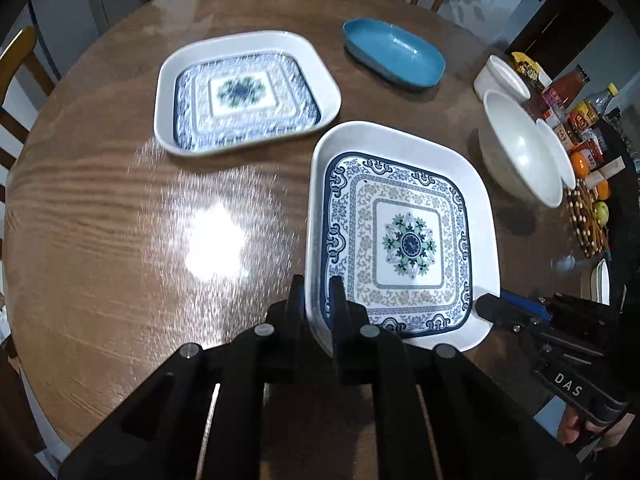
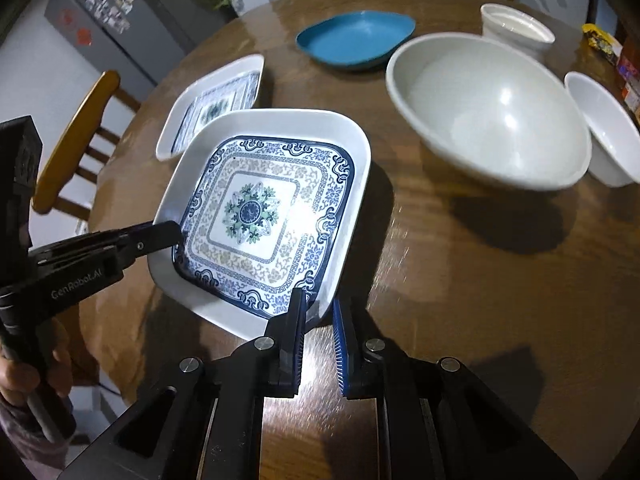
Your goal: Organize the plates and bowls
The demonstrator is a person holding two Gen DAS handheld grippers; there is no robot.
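Note:
A square white plate with a blue floral pattern (image 1: 404,236) is held above the round wooden table (image 1: 120,240). My left gripper (image 1: 318,292) is shut on its left rim. My right gripper (image 2: 320,304) is shut on its near right rim; it shows in the left wrist view (image 1: 490,306). The held plate (image 2: 260,216) shows in the right wrist view with the left gripper (image 2: 174,232) on its edge. A second, matching square plate (image 1: 246,90) lies on the table behind it (image 2: 212,100).
A blue oval dish (image 1: 394,54) sits at the back. A large white bowl (image 2: 488,110), a smaller white bowl (image 2: 604,128) and a white cup (image 2: 516,26) stand to the right. Bottles, packets and fruit (image 1: 576,120) crowd the right edge. Wooden chairs (image 2: 76,140) surround the table.

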